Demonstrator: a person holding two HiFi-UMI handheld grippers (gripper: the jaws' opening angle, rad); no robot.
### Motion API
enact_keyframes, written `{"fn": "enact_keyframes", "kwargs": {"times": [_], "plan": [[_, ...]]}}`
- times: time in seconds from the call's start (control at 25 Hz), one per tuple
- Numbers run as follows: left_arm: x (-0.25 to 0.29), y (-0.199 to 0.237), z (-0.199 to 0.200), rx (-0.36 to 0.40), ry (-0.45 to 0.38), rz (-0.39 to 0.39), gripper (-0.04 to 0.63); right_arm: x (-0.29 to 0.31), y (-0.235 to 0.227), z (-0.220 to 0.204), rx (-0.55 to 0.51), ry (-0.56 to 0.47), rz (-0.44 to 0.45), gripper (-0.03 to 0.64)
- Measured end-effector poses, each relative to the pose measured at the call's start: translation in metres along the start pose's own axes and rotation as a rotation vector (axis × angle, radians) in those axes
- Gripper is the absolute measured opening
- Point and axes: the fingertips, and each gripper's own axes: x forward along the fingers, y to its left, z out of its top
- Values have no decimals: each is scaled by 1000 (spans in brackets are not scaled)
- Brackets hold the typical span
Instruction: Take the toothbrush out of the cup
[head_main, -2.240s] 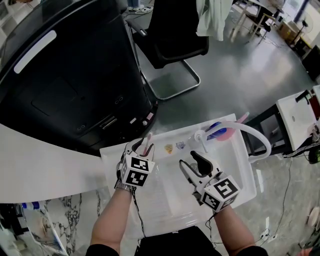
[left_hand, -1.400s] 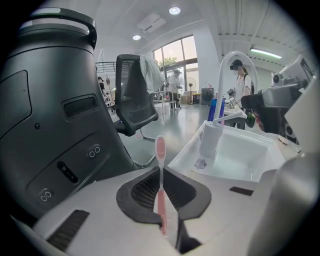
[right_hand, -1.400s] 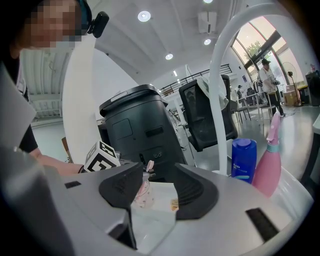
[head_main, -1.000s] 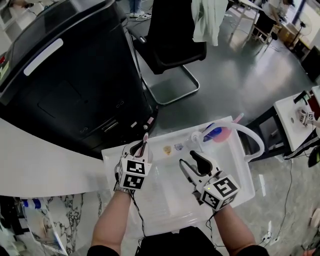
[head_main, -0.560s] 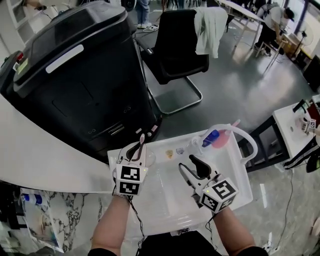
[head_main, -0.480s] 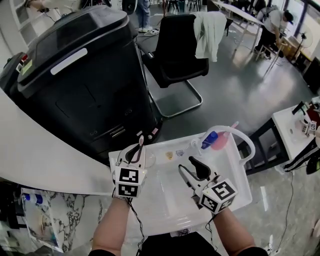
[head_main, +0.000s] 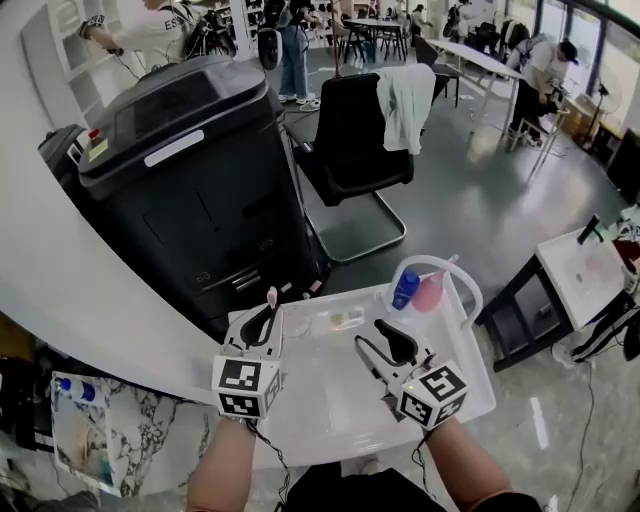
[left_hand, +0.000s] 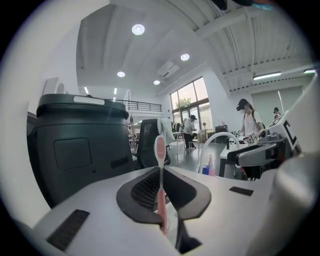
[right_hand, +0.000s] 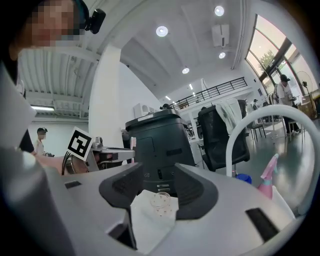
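Note:
A pink toothbrush (left_hand: 160, 186) stands upright between the jaws of my left gripper (left_hand: 161, 172), which is shut on its handle. In the head view the toothbrush (head_main: 270, 299) pokes up from the left gripper (head_main: 266, 318), lifted above and to the left of the clear cup (head_main: 297, 322). That cup (right_hand: 161, 201) sits on the back corner of the white basin (head_main: 345, 400). My right gripper (head_main: 383, 342) hovers over the basin, open and empty, and in its own view the cup shows far off between the open jaws of the right gripper (right_hand: 160, 189).
A white arched faucet (head_main: 441, 266) rises at the basin's back right, with a blue bottle (head_main: 405, 288) and a pink bottle (head_main: 430, 293) beside it. Beyond the basin are a big black machine (head_main: 190, 190) and a black chair (head_main: 355, 140). People stand far off.
My left gripper has risen with the toothbrush, drawing it up out of the cup. The right gripper rose slightly, still open. The head view has tilted up, showing more of the room.

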Motion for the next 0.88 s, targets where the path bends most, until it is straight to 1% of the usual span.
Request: {"fn": "enact_keyframes", "kwargs": {"times": [0.24, 0.44, 0.6, 0.88], "plan": [[-54, -22, 21, -1, -50, 43, 35, -31, 19, 17, -28, -38, 46, 207], [-103, -46, 22, -3, -72, 89, 35, -60, 39, 18, -49, -48, 96, 207], [-145, -59, 14, -13, -67, 124, 35, -74, 62, 18, -71, -42, 146, 207], [-205, -75, 2, -29, -42, 183, 35, -95, 98, 12, -53, -34, 212, 207]]}}
